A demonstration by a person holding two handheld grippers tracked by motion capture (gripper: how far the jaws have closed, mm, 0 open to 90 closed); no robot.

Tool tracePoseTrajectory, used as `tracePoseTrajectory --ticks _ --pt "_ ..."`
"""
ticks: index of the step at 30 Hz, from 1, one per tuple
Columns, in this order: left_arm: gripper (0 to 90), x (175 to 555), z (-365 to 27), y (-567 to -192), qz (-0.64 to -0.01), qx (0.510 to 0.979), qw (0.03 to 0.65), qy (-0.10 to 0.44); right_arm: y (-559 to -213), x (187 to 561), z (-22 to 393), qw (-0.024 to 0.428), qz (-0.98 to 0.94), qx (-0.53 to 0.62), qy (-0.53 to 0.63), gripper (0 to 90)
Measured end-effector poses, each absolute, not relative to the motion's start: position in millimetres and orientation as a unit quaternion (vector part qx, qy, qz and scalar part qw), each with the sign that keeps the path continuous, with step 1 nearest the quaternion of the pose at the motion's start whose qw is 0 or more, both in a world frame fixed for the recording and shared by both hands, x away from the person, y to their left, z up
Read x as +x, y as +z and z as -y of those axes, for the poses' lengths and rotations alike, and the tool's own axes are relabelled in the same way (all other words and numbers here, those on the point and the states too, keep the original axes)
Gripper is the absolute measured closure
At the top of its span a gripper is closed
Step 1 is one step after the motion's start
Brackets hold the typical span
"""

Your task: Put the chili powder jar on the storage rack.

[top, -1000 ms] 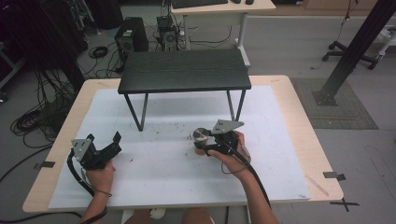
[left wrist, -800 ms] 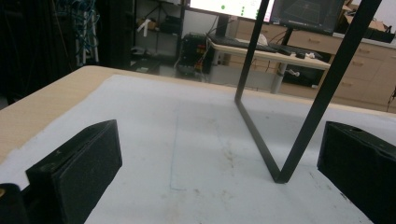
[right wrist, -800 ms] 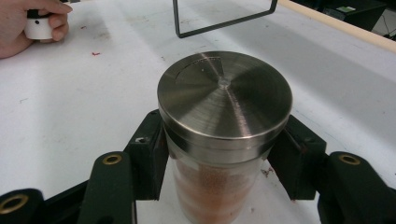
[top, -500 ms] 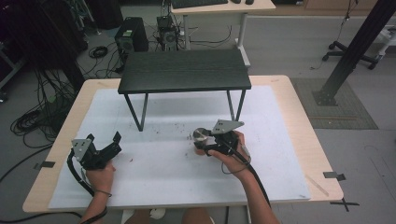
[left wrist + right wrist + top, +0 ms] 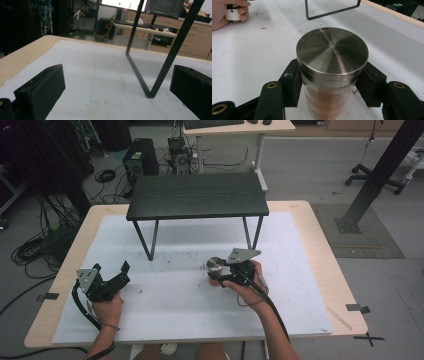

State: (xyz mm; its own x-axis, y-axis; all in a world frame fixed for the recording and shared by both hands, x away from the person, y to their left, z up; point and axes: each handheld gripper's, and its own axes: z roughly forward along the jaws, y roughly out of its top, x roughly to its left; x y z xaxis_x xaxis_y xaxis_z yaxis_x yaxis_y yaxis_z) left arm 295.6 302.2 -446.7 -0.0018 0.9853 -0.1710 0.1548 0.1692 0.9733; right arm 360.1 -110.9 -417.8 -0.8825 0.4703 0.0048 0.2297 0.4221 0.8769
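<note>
A clear glass shaker jar with a brushed steel lid, holding orange-red powder, stands upright on the white mat. My right gripper is shut on its glass body just under the lid, one jaw on each side. From above, the jar sits at the mat's centre right with the right gripper around it. My left gripper rests low at the near left, open, with bare mat between its jaws.
A small black table on thin metal legs stands across the back of the mat; one leg loop rises just ahead of the left gripper. Red crumbs dot the mat. The other hand lies far left.
</note>
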Motion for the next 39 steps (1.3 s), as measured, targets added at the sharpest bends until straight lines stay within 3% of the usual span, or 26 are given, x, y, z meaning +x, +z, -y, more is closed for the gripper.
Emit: tracePoseTrajectory --ticks 39 --pt "0.2 295.8 -302.0 -446.8 -0.575 0.495 0.503 0.413 -416.0 359.9 109.9 0.121 -0.839 0.204 0.489 43.3"
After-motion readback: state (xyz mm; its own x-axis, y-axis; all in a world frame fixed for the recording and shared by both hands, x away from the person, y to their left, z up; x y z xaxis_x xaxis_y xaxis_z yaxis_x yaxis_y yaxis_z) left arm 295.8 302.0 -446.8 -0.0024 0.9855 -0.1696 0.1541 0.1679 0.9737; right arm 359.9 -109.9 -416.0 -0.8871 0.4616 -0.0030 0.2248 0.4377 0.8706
